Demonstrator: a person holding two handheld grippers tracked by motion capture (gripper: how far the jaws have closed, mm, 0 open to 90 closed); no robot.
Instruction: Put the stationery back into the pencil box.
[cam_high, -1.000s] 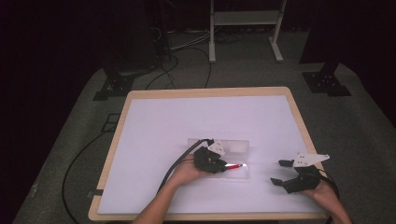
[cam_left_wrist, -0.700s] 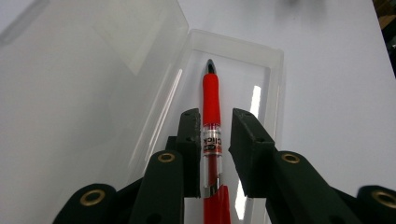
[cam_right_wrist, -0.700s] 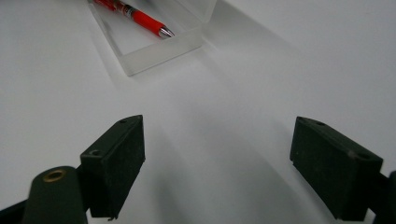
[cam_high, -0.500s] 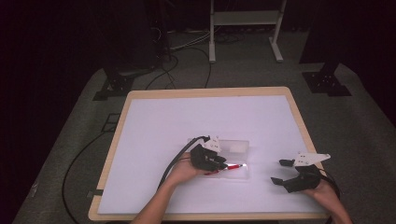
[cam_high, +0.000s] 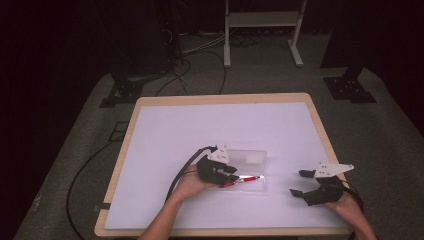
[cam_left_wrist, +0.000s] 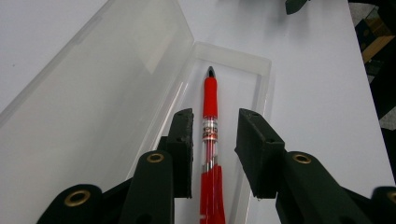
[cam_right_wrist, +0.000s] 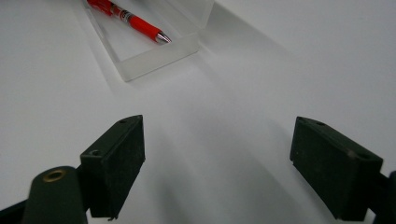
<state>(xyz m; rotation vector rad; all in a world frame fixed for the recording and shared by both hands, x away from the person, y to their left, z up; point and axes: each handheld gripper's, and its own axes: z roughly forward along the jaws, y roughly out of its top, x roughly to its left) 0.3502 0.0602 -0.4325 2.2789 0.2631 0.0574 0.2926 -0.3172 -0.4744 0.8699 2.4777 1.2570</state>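
Note:
A red pen (cam_high: 245, 180) lies lengthwise in the tray of a clear plastic case (cam_high: 250, 159) whose lid is folded open flat beside it. My left gripper (cam_high: 232, 174) hovers over the tray's near end. In the left gripper view the pen (cam_left_wrist: 210, 100) runs between my left gripper's (cam_left_wrist: 214, 116) jaws, with a gap on each side, so the gripper is open. The case lid (cam_left_wrist: 93, 93) spreads to the left. My right gripper (cam_high: 298, 183) rests to the right of the case, open wide and empty. In its view (cam_right_wrist: 217, 140) the pen tip (cam_right_wrist: 135, 19) and case wall (cam_right_wrist: 159, 58) lie ahead.
The white table top (cam_high: 200, 125) has a wooden rim (cam_high: 225, 98). A black cable (cam_high: 182, 170) trails from the left gripper toward the front edge. Beyond the table are floor cables (cam_high: 195, 60), a white stand (cam_high: 260, 30) and dark stand bases (cam_high: 350, 87).
The left gripper has shifted slightly left along the case, and the pen stays lying in the tray. The right gripper has barely moved.

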